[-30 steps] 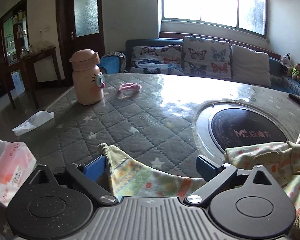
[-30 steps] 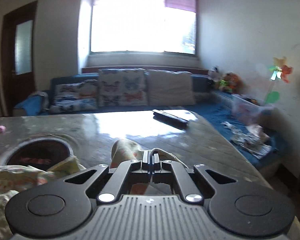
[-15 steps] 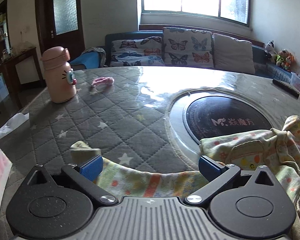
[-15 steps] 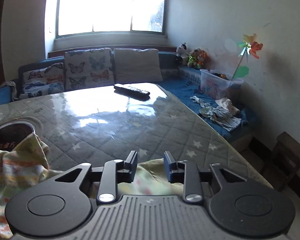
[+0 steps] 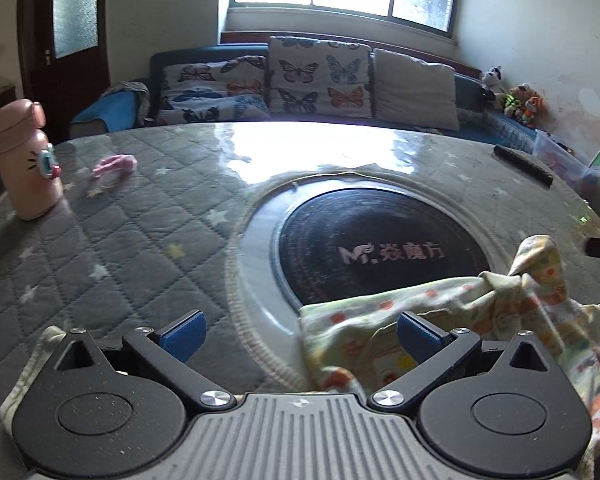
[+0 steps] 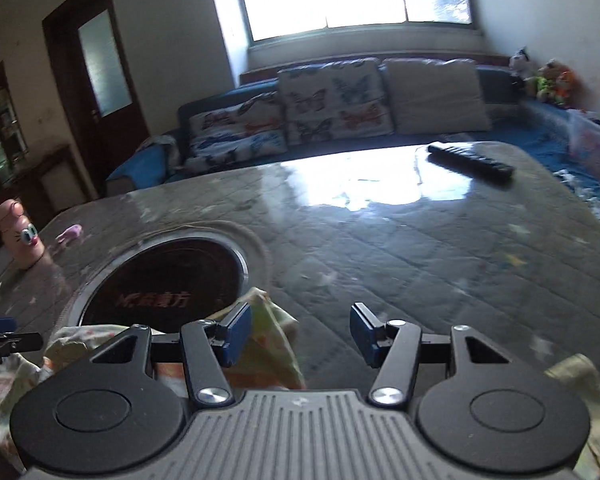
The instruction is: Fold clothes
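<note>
Floral garment (image 5: pixel 452 312) let go; R gripper (image 6: pixel 300 334) jaws opening; L gripper (image 5: pixel 300 332) open

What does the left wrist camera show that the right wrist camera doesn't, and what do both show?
Only the left wrist view: the left tool, open, over the table near the garment.

Only the right wrist view: the right tool, its jaws opening with no cloth pinched, and the dark wooden cabinet at far left.

Both: the yellow patterned cloth garment, the round black cooktop, the pink cartoon bottle, the black remote control and the grey quilted table cover.
</note>
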